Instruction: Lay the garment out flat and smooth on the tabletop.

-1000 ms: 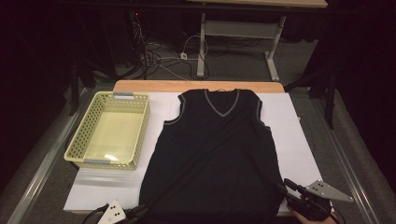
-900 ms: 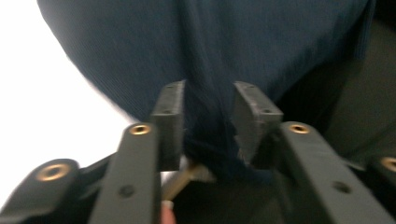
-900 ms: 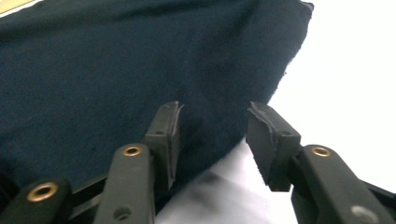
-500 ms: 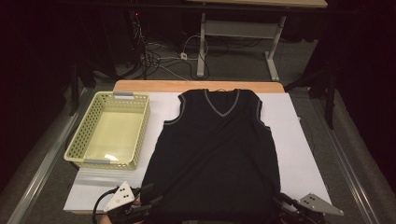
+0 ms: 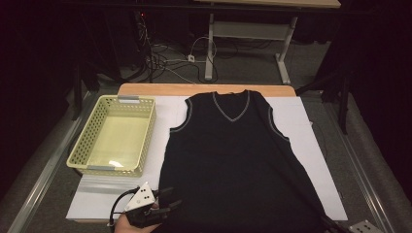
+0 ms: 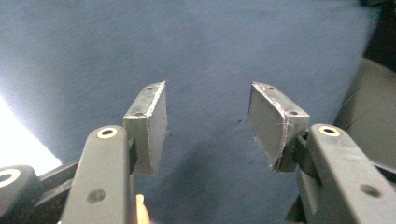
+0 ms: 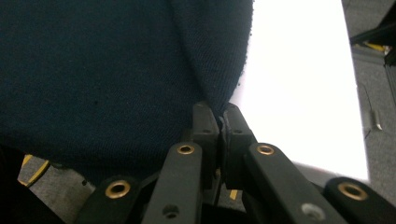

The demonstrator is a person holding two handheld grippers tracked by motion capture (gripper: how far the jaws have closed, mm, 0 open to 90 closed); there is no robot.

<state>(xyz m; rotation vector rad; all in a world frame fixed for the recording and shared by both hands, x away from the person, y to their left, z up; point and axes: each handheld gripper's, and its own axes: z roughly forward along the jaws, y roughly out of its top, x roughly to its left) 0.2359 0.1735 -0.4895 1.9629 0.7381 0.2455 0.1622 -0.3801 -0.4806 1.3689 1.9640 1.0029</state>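
I have the dark sleeveless vest [image 5: 233,165] spread flat, neck away from me, on the white sheet [image 5: 311,141] that covers the wooden table [image 5: 204,89], and it takes up most of the work surface; the pale yellow basket [image 5: 85,158] sits just beside it on my left, with nothing in it that I can make out. Compared with a second ago, both of my hands have slid in along the near edge toward the vest's two bottom corners. My left gripper [image 5: 167,204] now sits at the lower left corner of the hem, and in the left gripper view its jaws have just been opening: they stand apart over the knit with the pads [image 6: 152,128] clear of it, so nothing is pinched there yet. My right gripper [image 7: 218,122] has just been closing, and in the right gripper view its jaws are pressed together on a fold of the vest's edge, right where the cloth meets the white sheet (the fabric puckers up into the grip). So I judge one corner is secured and the other is lined up; once the left jaws bite, I can lift the hem for a fold.
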